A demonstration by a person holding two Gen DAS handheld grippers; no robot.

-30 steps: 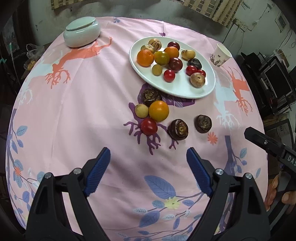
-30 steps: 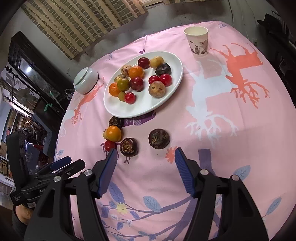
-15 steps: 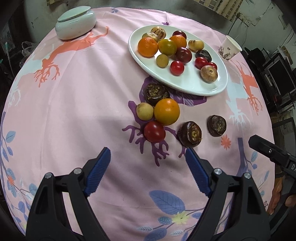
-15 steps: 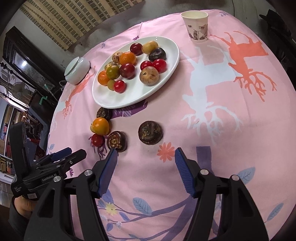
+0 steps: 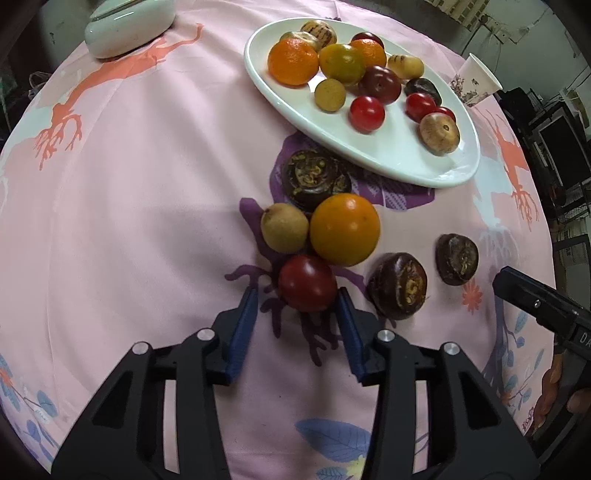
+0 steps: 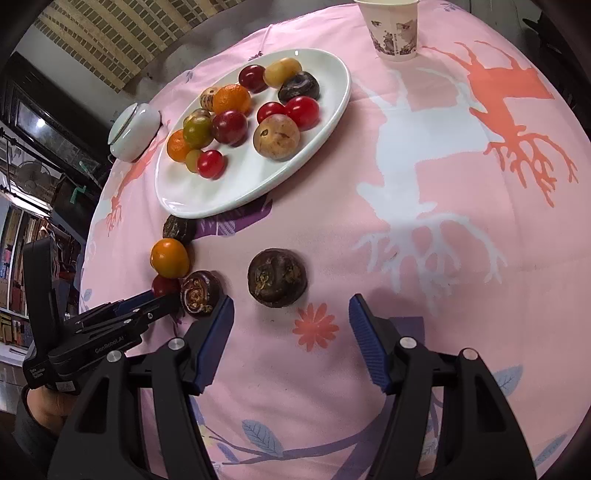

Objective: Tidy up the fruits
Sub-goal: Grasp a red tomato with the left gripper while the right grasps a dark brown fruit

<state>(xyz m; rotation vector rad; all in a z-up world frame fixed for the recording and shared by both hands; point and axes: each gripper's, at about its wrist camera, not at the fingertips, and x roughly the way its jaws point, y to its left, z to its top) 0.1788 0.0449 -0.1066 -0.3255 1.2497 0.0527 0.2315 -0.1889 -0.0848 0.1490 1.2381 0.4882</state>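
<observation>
A white oval plate [image 5: 391, 162] holds several fruits. On the pink cloth in front of it lie a red tomato [image 5: 307, 282], an orange [image 5: 344, 229], a small tan fruit [image 5: 284, 228] and three dark water chestnuts [image 5: 316, 177] [image 5: 398, 285] [image 5: 456, 258]. My left gripper [image 5: 295, 306] is open, its jaws narrowed around the near part of the red tomato, right fingertip touching it. My right gripper [image 6: 290, 310] is open and empty, just short of a dark chestnut [image 6: 277, 277]. The plate [image 6: 266, 177] and the left gripper [image 6: 147, 299] show in the right wrist view.
A pale green lidded bowl [image 5: 127, 27] stands at the far left of the table. A paper cup [image 5: 474, 79] stands right of the plate, also in the right wrist view [image 6: 393, 27]. The round table's edge falls away on all sides.
My left gripper has moved forward to the red tomato and its jaws have narrowed around it. My right gripper has moved forward toward the lone dark chestnut, still wide open.
</observation>
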